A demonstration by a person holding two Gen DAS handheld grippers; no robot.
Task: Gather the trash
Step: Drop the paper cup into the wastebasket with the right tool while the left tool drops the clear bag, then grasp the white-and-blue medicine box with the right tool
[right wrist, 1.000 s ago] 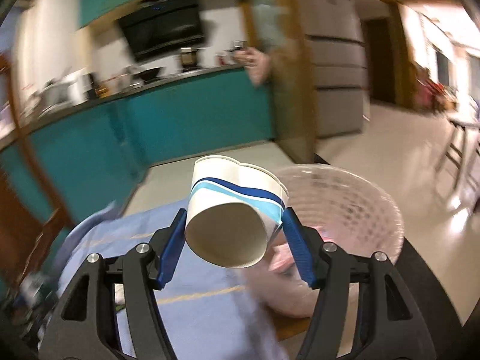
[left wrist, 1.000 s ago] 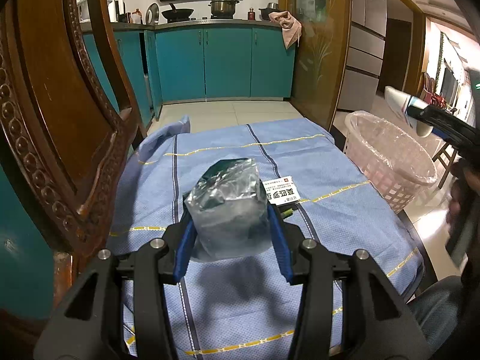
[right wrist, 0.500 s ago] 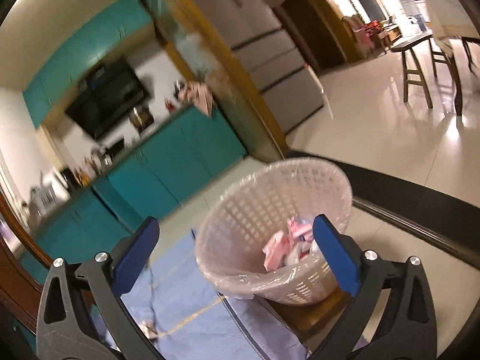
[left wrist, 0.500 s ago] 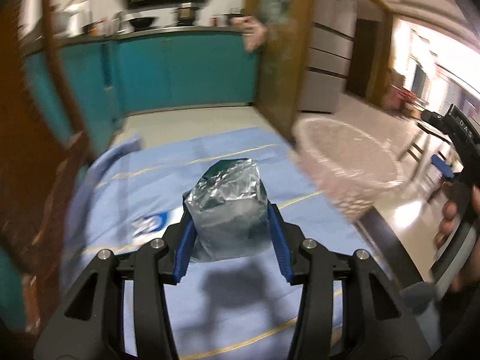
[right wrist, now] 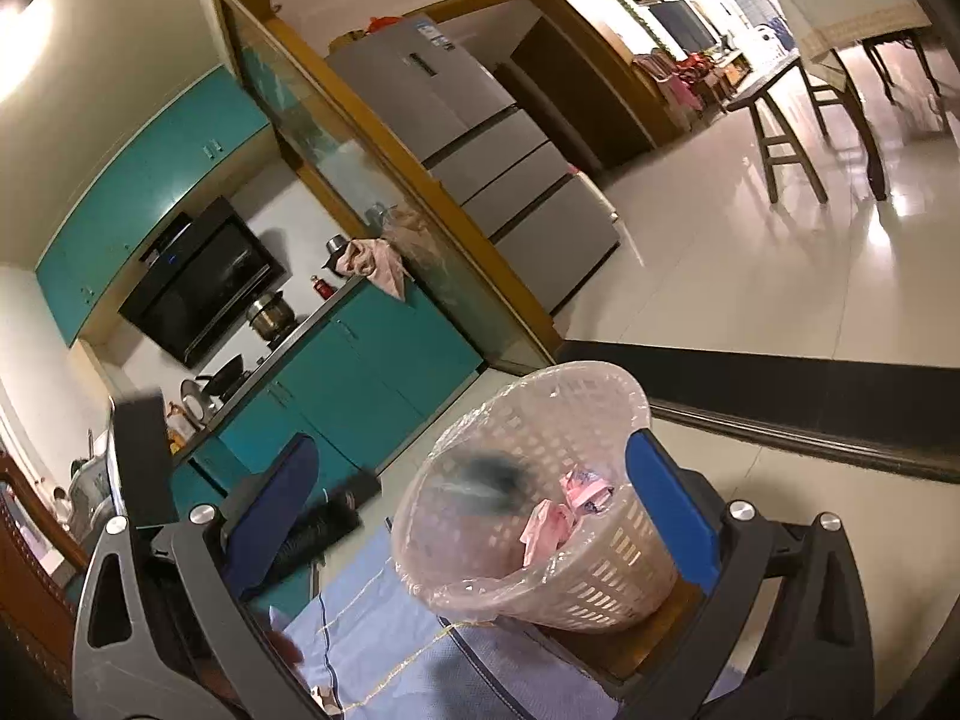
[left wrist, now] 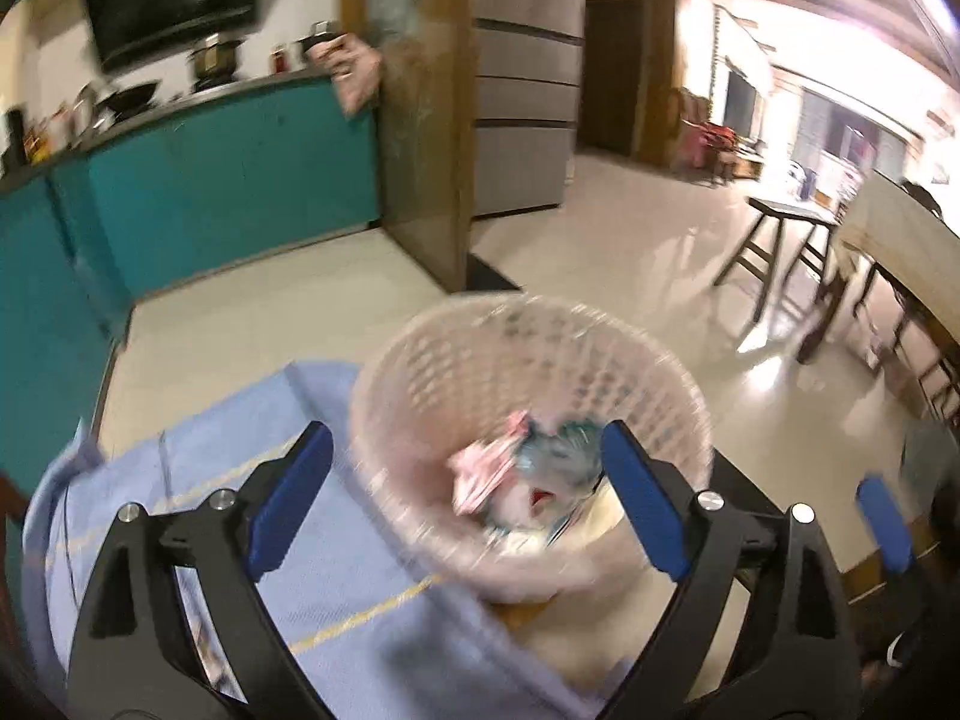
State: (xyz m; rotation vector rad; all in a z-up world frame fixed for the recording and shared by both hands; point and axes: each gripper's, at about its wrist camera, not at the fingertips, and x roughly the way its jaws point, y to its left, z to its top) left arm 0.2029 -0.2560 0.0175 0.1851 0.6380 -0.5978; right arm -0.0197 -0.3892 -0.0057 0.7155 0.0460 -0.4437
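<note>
A pale lattice waste basket (left wrist: 420,372) lined with clear plastic stands at the right end of the table. My left gripper (left wrist: 465,438) hovers over its near rim. Its jaws are opening and nothing sits between the blue pads. The silver-green bag (left wrist: 558,456) lies inside among pink wrappers (left wrist: 480,474). In the right wrist view the same basket (right wrist: 600,570) is just ahead, with the bag (right wrist: 486,477) a dark blur inside it beside the pink wrappers (right wrist: 564,516). My right gripper (right wrist: 468,447) is open and empty around the basket's near side.
A blue cloth (left wrist: 360,570) with yellow stripes covers the table. Teal kitchen cabinets (left wrist: 228,180) and a wooden-framed glass partition (left wrist: 420,120) stand behind. Stools and a dining table (left wrist: 780,252) stand on the shiny floor at right. A carved wooden chair (right wrist: 30,600) is at far left.
My left gripper swung right from over the table to the basket and let the silver-green bag drop in. The right gripper dropped its paper cup, opened wide and then held still.
</note>
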